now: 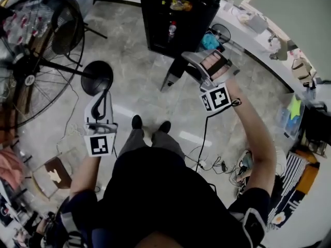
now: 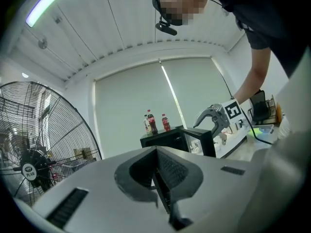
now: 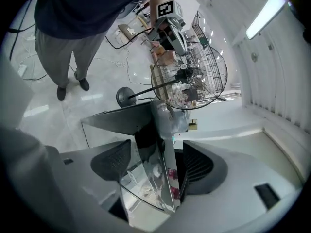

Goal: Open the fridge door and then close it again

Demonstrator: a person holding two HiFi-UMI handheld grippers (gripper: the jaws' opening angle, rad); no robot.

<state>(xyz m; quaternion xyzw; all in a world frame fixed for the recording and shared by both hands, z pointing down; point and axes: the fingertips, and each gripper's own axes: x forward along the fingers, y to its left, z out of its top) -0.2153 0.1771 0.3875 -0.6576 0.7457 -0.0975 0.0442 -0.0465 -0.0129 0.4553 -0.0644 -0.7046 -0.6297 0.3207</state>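
While the small black fridge point(image 1: 178, 14) stands on the pale marbled floor point(image 1: 134, 61) straight ahead of the person's feet, its glass-fronted door point(image 3: 153, 130) hangs swung out to the right. The lit shelves inside are in plain sight, so I'd call the opening half done.

Look at the right gripper point(image 1: 202, 66): tipped downward, it has the door's free edge standing between its jaws. Those jaws are spread wide, though, with a clear gap beside the glass on one side. That's a released gripper bracketing the edge, not pinching it. Straddling the edge makes sense, since it can push the door either way without a squeeze on the glass.

The left gripper point(image 2: 156, 176) is clenched on nothing and held level, out to the left. It sits well apart from the fridge, nearer the big black wire-caged fan point(image 1: 31, 66). My read is that it's parked there to stay out of the door's swing.

What's left is the closing: bring that edge back toward the cabinet. Three small drink bottles point(image 2: 153, 123) stand on the fridge top, so a slam could rattle them. The thin edge could also slide out from between open jaws mid-swing.
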